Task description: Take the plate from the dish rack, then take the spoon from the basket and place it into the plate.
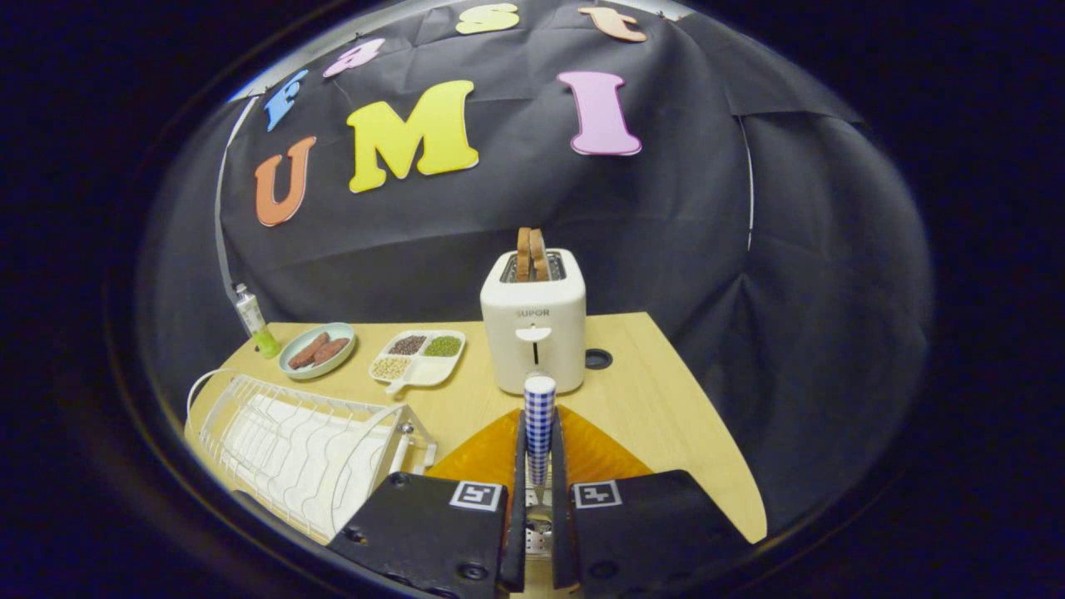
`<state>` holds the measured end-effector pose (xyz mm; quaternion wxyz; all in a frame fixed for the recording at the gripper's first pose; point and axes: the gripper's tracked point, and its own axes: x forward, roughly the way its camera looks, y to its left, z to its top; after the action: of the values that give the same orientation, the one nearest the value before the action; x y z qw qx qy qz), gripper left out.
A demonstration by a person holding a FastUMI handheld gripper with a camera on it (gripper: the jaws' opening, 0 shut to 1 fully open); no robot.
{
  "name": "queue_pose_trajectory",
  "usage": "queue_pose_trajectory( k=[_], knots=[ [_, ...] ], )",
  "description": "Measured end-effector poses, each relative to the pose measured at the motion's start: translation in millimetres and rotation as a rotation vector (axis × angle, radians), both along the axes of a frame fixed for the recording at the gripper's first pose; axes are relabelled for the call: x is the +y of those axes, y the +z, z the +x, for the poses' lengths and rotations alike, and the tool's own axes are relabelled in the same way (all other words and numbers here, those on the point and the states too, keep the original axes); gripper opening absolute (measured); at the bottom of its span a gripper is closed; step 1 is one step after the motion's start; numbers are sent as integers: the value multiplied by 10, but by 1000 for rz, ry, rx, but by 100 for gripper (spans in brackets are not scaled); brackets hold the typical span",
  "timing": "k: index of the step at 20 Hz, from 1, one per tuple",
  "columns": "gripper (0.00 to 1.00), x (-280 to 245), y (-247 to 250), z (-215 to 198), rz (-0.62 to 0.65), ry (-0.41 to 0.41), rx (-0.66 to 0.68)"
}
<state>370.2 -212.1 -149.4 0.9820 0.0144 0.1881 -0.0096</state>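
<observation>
Clamped between both fingers of the gripper [539, 466] is the spoon [539, 424], its checked handle standing up and pointing ahead toward the toaster [534, 329], long axis running along the fingers. Its metal part shows low down between the fingers. Right behind it lies the amber plate [595, 453] on the wooden table [666, 408]. Beside the fingers sits the white dish rack [299, 453].

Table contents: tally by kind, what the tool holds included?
Spoons: 1, blue-checked handle, tool shut on it
Plates and trays: 3, orange, green, divided
Toasters: 1
Dish racks: 1
Bottles: 1
Total: 7
</observation>
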Motion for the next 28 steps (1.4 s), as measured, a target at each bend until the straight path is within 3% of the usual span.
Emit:
queue_pose_trajectory(
  k=[8,14,22,28],
  knots=[
    [18,118,691,-727,-93,-42,-131],
    [18,686,983,-1603,-88,-31,-202],
    [18,1921,490,-2538,-69,49,-172],
    [18,2884,-255,-2823,-35,158,-71]
  ],
)
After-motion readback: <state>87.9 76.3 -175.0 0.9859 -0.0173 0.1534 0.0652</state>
